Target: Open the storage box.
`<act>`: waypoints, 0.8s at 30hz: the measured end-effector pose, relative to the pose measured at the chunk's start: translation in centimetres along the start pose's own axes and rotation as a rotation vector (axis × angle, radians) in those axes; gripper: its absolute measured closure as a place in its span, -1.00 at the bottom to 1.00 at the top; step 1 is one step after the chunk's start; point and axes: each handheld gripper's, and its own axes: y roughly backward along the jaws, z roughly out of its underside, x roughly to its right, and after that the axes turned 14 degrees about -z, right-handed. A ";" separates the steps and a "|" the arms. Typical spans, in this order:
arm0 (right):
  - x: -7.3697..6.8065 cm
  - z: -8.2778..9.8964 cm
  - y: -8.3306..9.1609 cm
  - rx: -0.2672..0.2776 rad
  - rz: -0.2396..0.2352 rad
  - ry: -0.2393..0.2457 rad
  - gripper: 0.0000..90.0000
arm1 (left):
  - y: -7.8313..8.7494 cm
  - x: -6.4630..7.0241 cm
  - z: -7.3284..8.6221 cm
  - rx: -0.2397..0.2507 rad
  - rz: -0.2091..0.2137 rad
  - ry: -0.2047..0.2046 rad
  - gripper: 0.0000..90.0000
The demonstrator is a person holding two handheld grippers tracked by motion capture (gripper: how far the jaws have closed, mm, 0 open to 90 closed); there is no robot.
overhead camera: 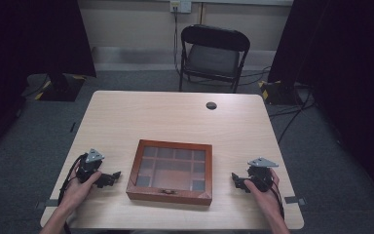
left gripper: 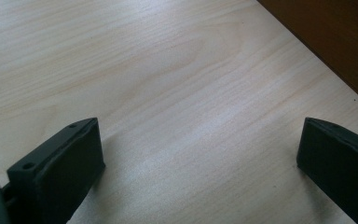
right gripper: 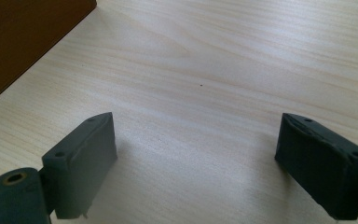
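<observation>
The fingers (left gripper: 65, 172) of the left gripper (overhead camera: 113, 178) are released, with bare worktop (overhead camera: 175, 117) between them. The right gripper (overhead camera: 237, 180) is spread too, holding nothing. The wooden box (overhead camera: 170, 170) lies closed at the lower centre, between both grippers and apart from each. Both hands rest low on the worktop, pointing inward. A black chair (overhead camera: 214, 56) stands at the upper centre.

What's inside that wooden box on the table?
Through the clear lid of the wooden box you can see a grid of dividers forming small compartments. They look dark; whether anything lies in them cannot be told. The lid is shut, its clasp at the front.
</observation>
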 end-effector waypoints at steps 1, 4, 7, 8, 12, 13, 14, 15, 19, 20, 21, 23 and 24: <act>0.0 0.0 0.0 0.000 0.000 -0.001 -0.75 | 0.0 0.0 0.0 0.000 0.000 0.000 -1.00; 0.0 0.0 0.0 0.000 0.002 -0.002 -0.75 | 0.0 0.0 0.0 -0.001 0.000 -0.002 -1.00; -0.1 -0.1 0.0 -0.010 0.009 -0.006 -0.75 | 0.0 0.0 0.0 0.000 0.000 0.000 -1.00; -0.1 -0.2 0.0 -0.014 0.008 -0.008 -0.73 | 0.0 0.0 0.0 0.000 0.000 0.000 -1.00; -0.4 -0.5 0.1 -0.023 0.010 0.001 -0.68 | 0.0 0.0 0.0 0.000 0.001 0.000 -1.00; -0.5 -0.6 0.2 -0.021 -0.001 -0.003 -0.68 | 0.0 0.0 0.0 0.000 0.002 0.003 -1.00; -0.6 -0.6 0.3 -0.018 -0.011 -0.004 -0.68 | 0.0 0.0 0.0 0.000 0.000 0.000 -1.00; -0.7 -0.8 0.5 -0.011 -0.017 -0.001 -0.67 | 0.0 0.0 0.0 0.001 0.001 0.000 -1.00; -1.2 -1.2 0.9 0.006 -0.031 -0.034 -0.66 | 0.0 0.0 0.0 0.000 0.005 0.000 -1.00; -1.3 -1.4 1.0 0.005 -0.041 -0.031 -0.65 | 0.0 0.0 0.0 0.000 0.004 0.000 -1.00; -1.5 -1.5 1.0 0.005 -0.044 -0.025 -0.63 | 0.0 0.0 0.0 0.000 0.004 0.000 -1.00; -1.8 -1.8 1.3 0.013 -0.063 -0.022 -0.60 | 0.0 0.0 0.0 -0.001 0.005 0.001 -1.00; -1.9 -2.1 1.5 0.021 -0.068 -0.022 -0.57 | 0.0 0.0 0.0 0.000 0.004 -0.001 -1.00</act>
